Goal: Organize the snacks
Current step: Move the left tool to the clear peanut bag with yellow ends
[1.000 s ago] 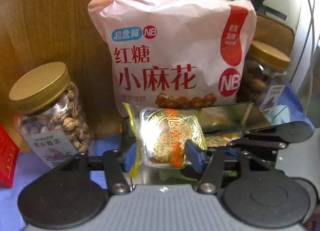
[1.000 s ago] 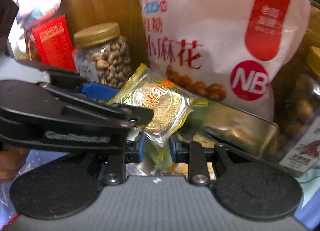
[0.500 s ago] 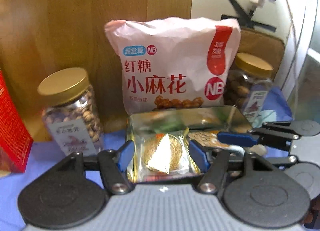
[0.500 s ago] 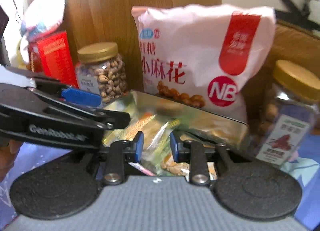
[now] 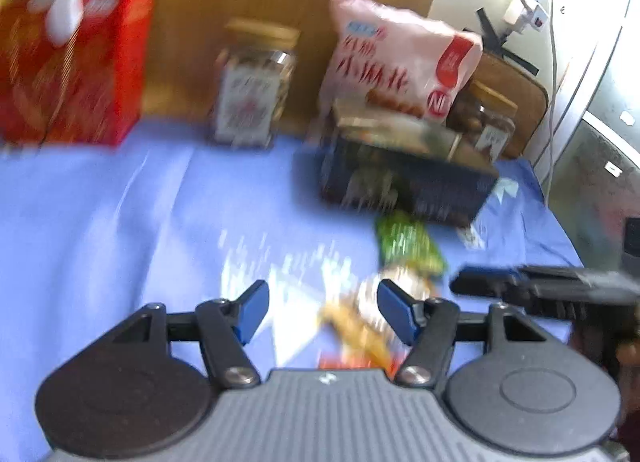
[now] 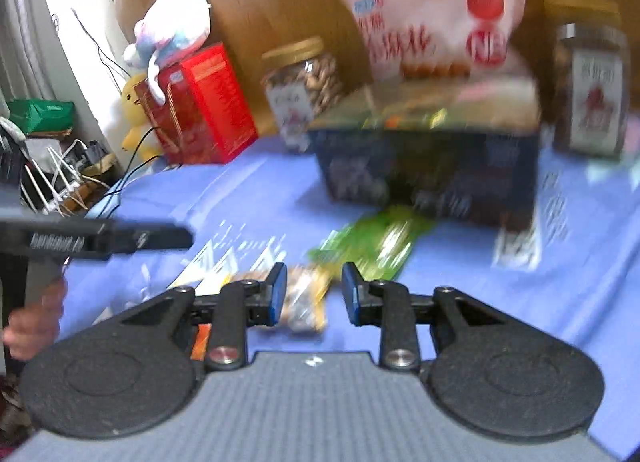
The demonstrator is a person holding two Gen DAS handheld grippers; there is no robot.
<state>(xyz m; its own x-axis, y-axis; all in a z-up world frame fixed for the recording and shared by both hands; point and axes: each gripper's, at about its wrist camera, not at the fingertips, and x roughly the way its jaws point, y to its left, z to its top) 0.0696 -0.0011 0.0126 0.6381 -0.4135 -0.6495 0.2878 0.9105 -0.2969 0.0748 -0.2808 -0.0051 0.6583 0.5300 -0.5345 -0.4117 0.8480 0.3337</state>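
Note:
An open dark blue tin (image 5: 404,177) (image 6: 432,169) holding several packets stands on the blue cloth (image 5: 120,221). In front of it lie loose snacks: a green packet (image 5: 408,246) (image 6: 372,242), a yellowish packet (image 5: 360,318) (image 6: 304,302) and white packets (image 5: 280,274) (image 6: 224,262). My left gripper (image 5: 324,302) hangs open over these snacks and holds nothing. My right gripper (image 6: 314,290) is open too, and the yellowish packet lies on the cloth below the gap between its fingers. Each gripper shows in the other's view, the right gripper (image 5: 520,286) and the left gripper (image 6: 108,240). Both views are blurred.
Behind the tin stand a pink snack bag (image 5: 400,61) (image 6: 432,21), two gold-lidded nut jars (image 5: 256,81) (image 6: 588,81) and a red box (image 5: 76,57) (image 6: 200,105) with a plush toy (image 6: 172,29) on it. Cables and a rack (image 6: 60,173) lie off the table's left edge.
Both grippers have drawn back from the tin toward the loose snacks in front of it. The round cake packet once between the left fingers was left in the tin.

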